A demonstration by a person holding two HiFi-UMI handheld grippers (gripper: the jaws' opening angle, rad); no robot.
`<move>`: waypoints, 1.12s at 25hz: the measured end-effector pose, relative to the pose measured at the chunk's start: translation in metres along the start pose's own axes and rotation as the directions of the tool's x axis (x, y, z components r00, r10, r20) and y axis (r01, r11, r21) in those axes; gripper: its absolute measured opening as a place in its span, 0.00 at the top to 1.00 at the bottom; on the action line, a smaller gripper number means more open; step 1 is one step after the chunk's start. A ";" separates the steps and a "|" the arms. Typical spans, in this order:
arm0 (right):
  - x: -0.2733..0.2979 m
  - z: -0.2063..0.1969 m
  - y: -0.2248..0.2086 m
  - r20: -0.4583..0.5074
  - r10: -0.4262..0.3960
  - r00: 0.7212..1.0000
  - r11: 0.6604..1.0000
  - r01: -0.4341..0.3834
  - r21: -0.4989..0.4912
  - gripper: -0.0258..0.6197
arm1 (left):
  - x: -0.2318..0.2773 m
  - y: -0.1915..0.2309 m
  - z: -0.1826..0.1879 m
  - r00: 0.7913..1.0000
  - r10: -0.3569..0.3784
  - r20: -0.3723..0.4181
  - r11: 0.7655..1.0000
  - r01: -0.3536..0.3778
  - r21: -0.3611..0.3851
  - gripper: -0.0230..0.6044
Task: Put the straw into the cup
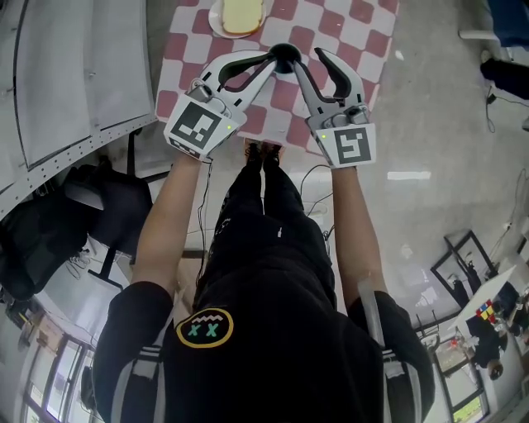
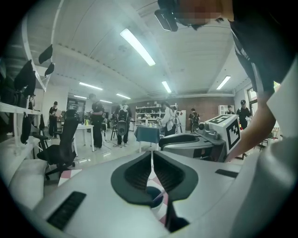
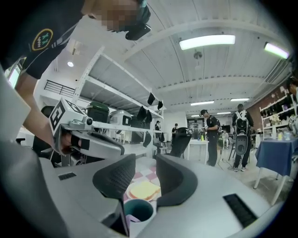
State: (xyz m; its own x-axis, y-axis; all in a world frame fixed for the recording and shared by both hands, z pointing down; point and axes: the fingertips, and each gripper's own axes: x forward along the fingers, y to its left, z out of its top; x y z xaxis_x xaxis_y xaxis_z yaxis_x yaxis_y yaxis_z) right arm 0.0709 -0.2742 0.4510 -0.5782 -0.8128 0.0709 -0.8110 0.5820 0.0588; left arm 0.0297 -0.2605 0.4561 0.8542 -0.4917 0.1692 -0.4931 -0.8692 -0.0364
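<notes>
A cup (image 1: pixel 285 51) with a dark teal inside stands on the checked table (image 1: pixel 364 33), and both grippers hover just above it. In the right gripper view the cup (image 3: pixel 138 210) sits below the jaws, with a pale straw (image 3: pixel 129 219) leaning inside it. My right gripper (image 3: pixel 145 169) is open and nothing is between its pads. My left gripper (image 2: pixel 152 162) has its jaws drawn together to a thin slit, empty as far as I can see; the cup (image 2: pixel 153 193) shows beneath them. From the head view the left gripper (image 1: pixel 273 58) and right gripper (image 1: pixel 304 53) meet tip to tip over the cup.
A plate with toast (image 1: pixel 238 16) lies on the table behind the cup, also seen as the plate (image 3: pixel 144 189) beyond the rim. The table's front edge is close to my legs. Office chairs, tables and several standing people fill the room beyond.
</notes>
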 end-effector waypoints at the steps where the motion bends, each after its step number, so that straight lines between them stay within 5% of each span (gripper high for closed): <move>1: -0.001 0.012 0.003 0.032 0.003 0.999 1.000 -0.003 0.004 0.71 | -0.002 -0.001 0.007 1.000 0.001 0.005 1.000 -0.001 0.004 0.91; 16: -0.061 0.110 0.046 0.097 0.066 0.993 0.996 -0.059 -0.070 0.76 | -0.064 -0.043 0.101 0.997 0.009 0.083 1.000 -0.009 -0.008 0.91; 21: -0.089 0.125 0.063 0.083 0.069 0.994 0.996 -0.063 -0.070 0.89 | -0.083 -0.066 0.108 0.998 -0.004 0.062 0.999 0.006 -0.032 0.91; 28: -0.105 0.127 0.091 0.063 0.106 0.992 0.994 -0.103 -0.046 0.92 | -0.099 -0.081 0.106 0.998 -0.018 0.053 0.999 0.020 -0.045 0.91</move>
State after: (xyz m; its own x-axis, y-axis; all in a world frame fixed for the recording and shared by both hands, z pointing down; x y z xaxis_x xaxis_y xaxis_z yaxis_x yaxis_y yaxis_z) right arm 0.0465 -0.1392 0.3227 -0.6652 -0.7465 0.0141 -0.7422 0.6632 0.0964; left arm 0.0026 -0.1467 0.3382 0.8705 -0.4780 0.1174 -0.4825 -0.8758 0.0115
